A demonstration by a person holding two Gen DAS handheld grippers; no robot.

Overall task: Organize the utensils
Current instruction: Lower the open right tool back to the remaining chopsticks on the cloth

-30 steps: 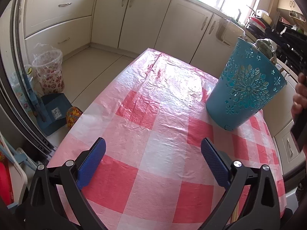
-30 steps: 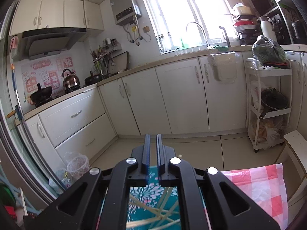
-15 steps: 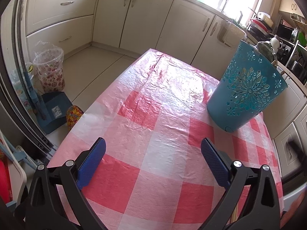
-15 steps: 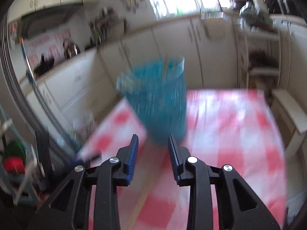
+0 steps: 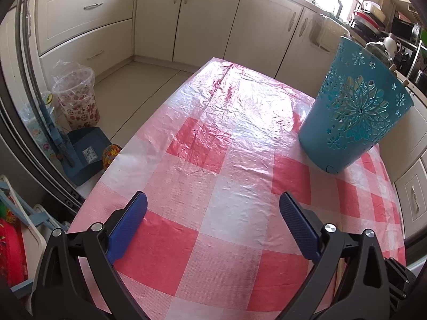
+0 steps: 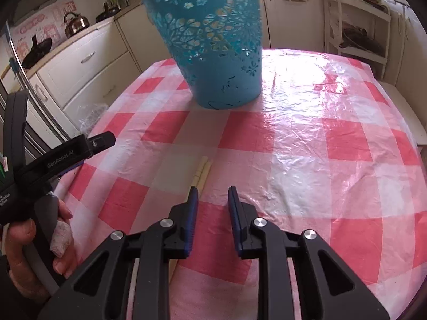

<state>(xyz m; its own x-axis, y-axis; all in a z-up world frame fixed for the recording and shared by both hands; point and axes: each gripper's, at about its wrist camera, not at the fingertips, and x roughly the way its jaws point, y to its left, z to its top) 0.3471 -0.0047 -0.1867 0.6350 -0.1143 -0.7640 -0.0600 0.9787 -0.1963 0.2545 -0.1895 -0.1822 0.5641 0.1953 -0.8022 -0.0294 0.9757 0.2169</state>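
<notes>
Chopsticks, a pale pair lying side by side on the checked tablecloth, are what I have in front of me now. A second ago my right gripper was up over the blue basket with its jaws nearly closed and the kitchen cabinets filling the view. It has since dropped and tipped down toward the near part of the tabletop, and the jaws have just been parting and then easing back a little. They stand narrowly apart with nothing between them. I take that to mean a delivery into the basket is finished and I am lining up for the next pair.

The chopsticks sit just left of the gap: their near ends run under the left finger, and the far ends angle away toward the basket. To my eye the gripper needs to shift left and widen before it can close around them.

My left gripper hangs over the near left part of the table, jaws wide and empty, much as it was a second ago. In the right wrist view the hand holding it shows at the left edge.

Farther off, the basket stands upright toward the far edge of the table, well apart from the chopsticks. Stick tips poke above its rim in the left wrist view.
</notes>
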